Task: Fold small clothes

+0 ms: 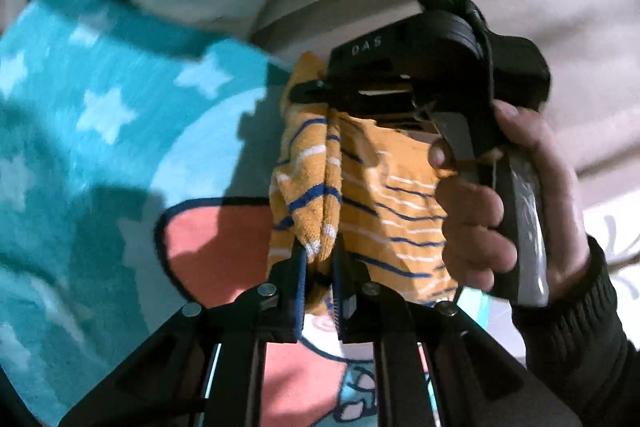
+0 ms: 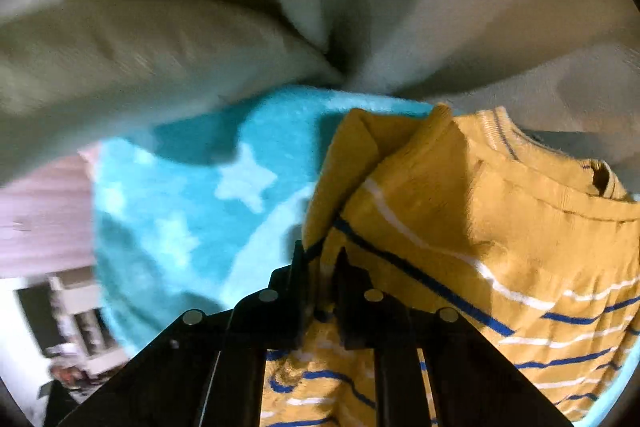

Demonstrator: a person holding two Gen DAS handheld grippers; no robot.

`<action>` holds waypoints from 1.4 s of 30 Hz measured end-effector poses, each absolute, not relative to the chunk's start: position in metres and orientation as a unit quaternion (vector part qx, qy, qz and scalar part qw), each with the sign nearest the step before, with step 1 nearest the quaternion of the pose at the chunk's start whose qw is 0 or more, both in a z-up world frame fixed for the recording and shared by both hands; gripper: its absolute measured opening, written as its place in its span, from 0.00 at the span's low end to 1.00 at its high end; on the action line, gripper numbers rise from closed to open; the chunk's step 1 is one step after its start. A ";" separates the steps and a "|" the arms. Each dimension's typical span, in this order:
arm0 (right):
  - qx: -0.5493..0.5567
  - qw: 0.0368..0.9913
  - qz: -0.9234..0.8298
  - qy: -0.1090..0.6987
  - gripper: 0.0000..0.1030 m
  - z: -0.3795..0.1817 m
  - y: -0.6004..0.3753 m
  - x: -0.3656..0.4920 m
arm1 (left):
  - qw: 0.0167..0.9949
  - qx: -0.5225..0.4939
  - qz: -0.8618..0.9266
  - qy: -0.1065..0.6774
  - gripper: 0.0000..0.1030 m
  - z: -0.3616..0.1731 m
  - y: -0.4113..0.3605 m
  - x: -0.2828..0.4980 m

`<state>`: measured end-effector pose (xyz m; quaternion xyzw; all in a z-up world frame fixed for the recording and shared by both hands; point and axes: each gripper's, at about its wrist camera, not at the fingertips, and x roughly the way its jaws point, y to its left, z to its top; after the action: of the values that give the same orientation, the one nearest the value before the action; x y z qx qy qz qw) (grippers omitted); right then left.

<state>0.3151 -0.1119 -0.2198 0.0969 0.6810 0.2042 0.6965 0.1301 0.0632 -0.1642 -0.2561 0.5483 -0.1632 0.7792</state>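
Note:
A small yellow shirt with blue and white stripes (image 1: 384, 203) hangs between the two grippers, lifted above the blanket. My left gripper (image 1: 320, 259) is shut on a bunched edge of the shirt. My right gripper (image 2: 320, 267) is shut on another edge of the shirt (image 2: 480, 247), near its shoulder; the ribbed collar (image 2: 496, 131) shows at the upper right. In the left wrist view the right gripper's black body (image 1: 440, 67) and the hand holding it (image 1: 500, 219) are straight ahead, very close.
A fluffy teal blanket with white stars (image 1: 92, 107) and a pink cartoon patch (image 1: 224, 239) lies below. Beige cushions (image 2: 160, 47) rise behind it. A room with furniture (image 2: 68, 327) shows at the lower left of the right wrist view.

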 end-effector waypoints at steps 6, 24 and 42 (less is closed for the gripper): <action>0.199 0.708 0.272 0.621 0.11 -0.158 -0.190 0.297 | 0.811 -0.167 -0.205 0.523 0.10 -0.098 -0.002 0.118; 0.309 0.720 0.178 0.596 0.12 -0.244 -0.442 0.236 | 0.753 0.022 -0.319 0.575 0.19 -0.185 -0.275 0.097; 0.378 0.691 0.164 0.594 0.72 -0.251 -0.431 0.116 | 0.791 -0.073 -0.175 0.582 0.75 -0.204 -0.103 0.096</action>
<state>0.1161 -0.4312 -0.2509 0.3775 0.5941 0.1641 0.6911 0.0961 -0.1028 -0.2042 -0.0731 0.5822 -0.1749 0.7907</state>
